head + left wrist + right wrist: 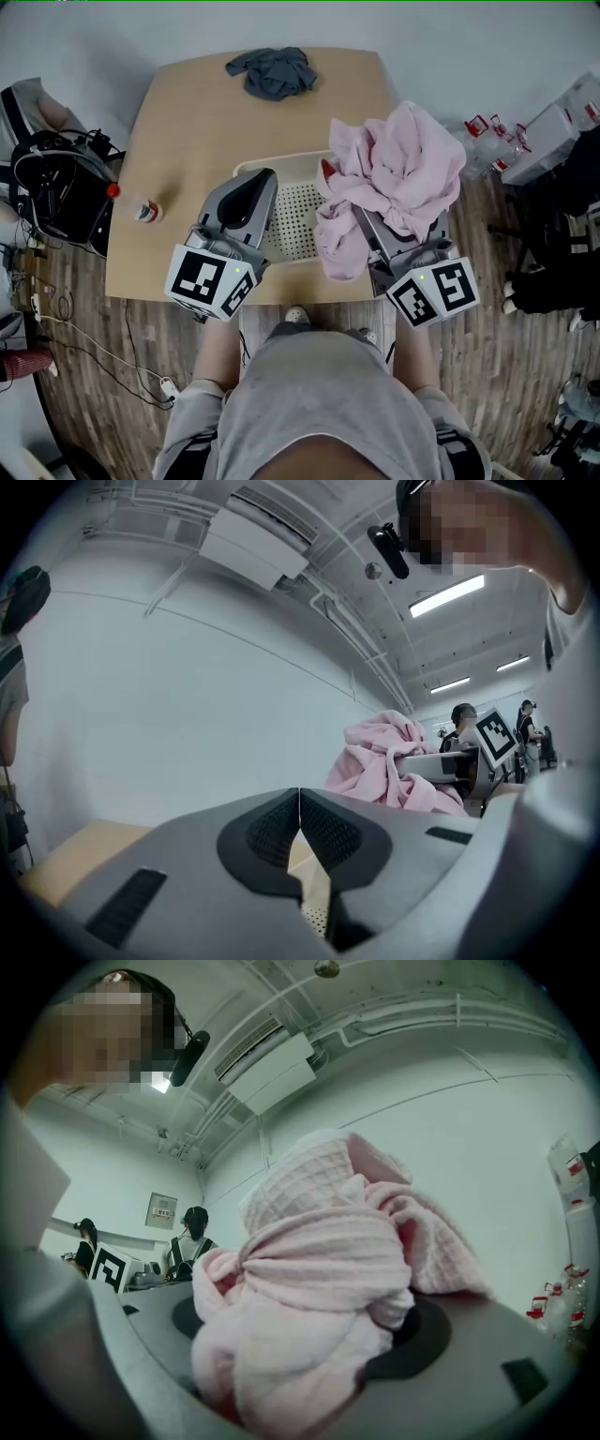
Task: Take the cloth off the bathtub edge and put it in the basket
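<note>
**Obscured items.** In the head view, a black bag (pixel 58 187) at the left edge is cut off by the frame. The white perforated plastic basket (pixel 281 162) on the light wooden table (pixel 187 112) shows only its far rim and a strip of its floor. The rest is covered by both grippers and by the pink waffle-weave cloth (pixel 398 164). The hands are hidden under the marker cubes. Whether the cloth's lower fold touches the basket cannot be determined.

**Left gripper.** The left gripper (pixel 265 176) sits at centre left over the basket's left half, tips pointing toward the top of the frame. In the left gripper view its jaws meet tip to tip, clenched with nothing between them.

**Right gripper.** The right gripper (pixel 368 223) sits at centre right, angled up and left. Its jaws stand wide and clamp the pink cloth, which is bunched between the pads and hides the fingertips. The cloth hangs over the basket's right rim.

**Other items.** A crumpled grey cloth (pixel 272 72) lies at the table's far edge.
</note>
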Available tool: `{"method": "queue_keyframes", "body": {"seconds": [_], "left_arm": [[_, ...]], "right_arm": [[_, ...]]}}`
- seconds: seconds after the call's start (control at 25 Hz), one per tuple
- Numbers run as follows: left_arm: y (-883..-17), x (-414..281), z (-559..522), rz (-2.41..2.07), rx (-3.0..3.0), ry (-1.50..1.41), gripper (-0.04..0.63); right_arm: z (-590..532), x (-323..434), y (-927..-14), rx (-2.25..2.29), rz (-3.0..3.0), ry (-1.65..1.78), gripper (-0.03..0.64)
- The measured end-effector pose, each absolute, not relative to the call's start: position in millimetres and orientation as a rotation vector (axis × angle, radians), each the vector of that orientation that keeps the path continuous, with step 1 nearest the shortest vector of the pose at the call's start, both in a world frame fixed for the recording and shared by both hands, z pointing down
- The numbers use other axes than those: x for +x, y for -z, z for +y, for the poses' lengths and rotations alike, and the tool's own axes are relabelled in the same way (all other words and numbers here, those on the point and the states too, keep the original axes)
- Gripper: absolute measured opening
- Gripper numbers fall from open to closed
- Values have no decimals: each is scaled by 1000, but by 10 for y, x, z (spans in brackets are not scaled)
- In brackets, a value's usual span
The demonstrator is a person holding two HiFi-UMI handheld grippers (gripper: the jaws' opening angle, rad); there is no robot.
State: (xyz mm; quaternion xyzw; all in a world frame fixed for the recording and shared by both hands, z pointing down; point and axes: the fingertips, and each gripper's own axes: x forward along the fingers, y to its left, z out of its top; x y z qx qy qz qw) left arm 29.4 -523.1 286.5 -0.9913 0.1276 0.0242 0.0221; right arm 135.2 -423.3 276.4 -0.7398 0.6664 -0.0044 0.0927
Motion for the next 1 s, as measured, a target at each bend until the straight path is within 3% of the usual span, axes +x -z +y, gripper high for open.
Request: {"method": "queue_keyframes", "body": {"seconds": [0.32,1.0], "left_arm": [[-2910,284,-5423,372,-3078,-74,15],[-3391,425,-6217,372,-3215,45,15]], "right_arm": [[-4507,1340,-2832,-2194,1959,34,374],[-5395,1500,-3720,-2314,1968,412,374]]}}
